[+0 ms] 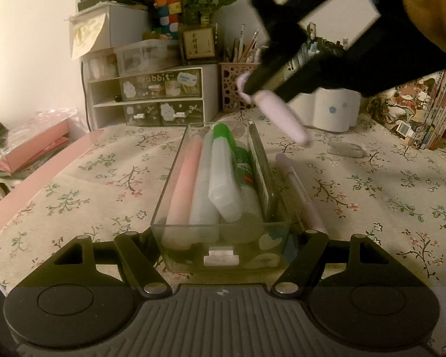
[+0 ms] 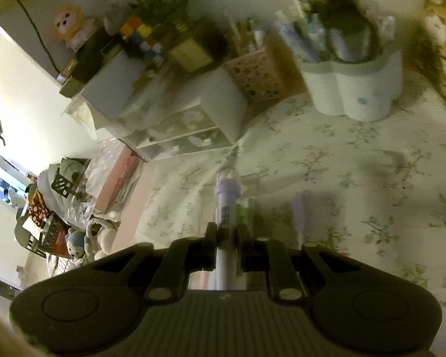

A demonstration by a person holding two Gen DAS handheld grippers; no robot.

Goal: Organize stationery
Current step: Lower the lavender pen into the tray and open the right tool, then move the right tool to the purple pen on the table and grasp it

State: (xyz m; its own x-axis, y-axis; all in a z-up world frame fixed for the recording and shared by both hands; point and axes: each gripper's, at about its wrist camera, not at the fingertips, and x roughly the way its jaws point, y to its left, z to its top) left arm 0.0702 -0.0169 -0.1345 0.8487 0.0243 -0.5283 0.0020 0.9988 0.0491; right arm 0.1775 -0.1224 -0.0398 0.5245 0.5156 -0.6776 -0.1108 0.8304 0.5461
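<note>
Left wrist view, left tongs point(image 1: 220, 235) spread wide around clear tray point(image 1: 223, 232) at lower centre, right tongs point(image 1: 254, 87) upper right, blurred, clamped on lilac pen point(image 1: 282, 116) above table point(image 1: 74, 184), pen's tip smeared.

Dim warm light, motion blur, fisheye warping

Left hand-held gripper point(image 1: 223, 238) spread wide; right hand-held gripper point(image 2: 226, 232) clamped, raised.
</note>
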